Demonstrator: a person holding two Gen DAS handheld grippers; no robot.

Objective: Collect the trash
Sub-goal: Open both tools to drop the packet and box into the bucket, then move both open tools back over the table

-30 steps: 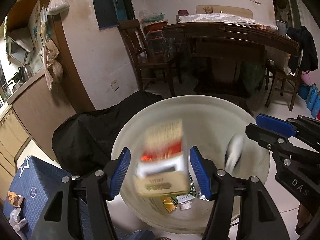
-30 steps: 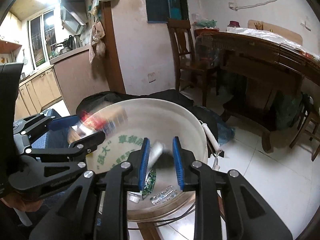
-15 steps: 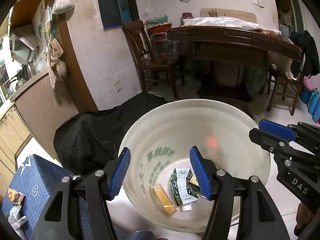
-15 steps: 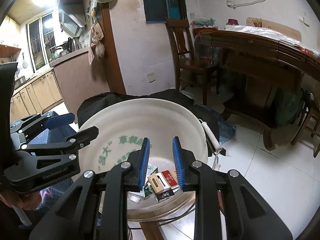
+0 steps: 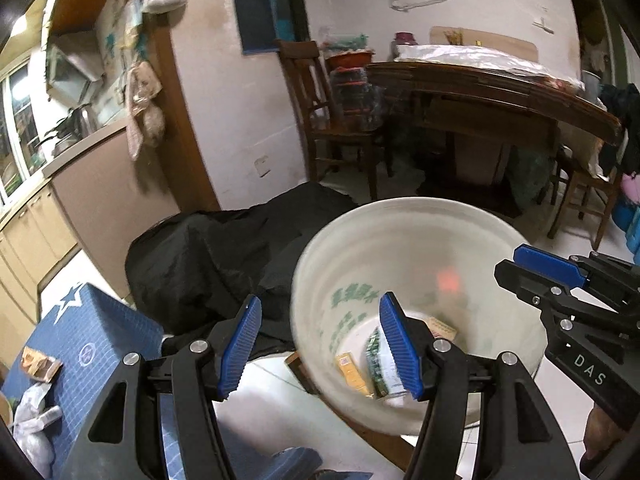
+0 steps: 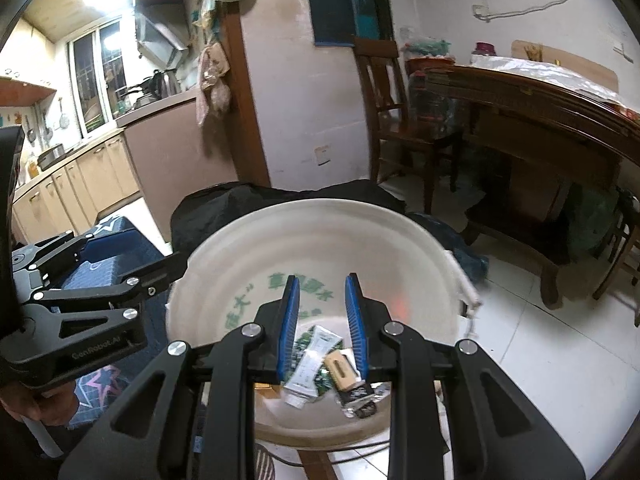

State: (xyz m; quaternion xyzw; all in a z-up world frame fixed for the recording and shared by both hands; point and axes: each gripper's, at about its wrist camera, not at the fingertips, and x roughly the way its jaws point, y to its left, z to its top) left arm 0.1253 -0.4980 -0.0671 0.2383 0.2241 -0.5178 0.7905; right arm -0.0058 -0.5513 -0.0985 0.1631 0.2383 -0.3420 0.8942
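Both tools now hang empty over the white bucket [image 6: 320, 240]: left tool [image 5: 320, 344] spread wide, right tool [image 6: 322, 328] narrowly parted; the red carton and white piece they dropped lie among the trash [image 6: 320, 364] on its bottom

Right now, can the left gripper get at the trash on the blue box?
Probably yes. The left gripper is open and empty, and the wrapper and crumpled paper lie uncovered on the blue box, with nothing between.
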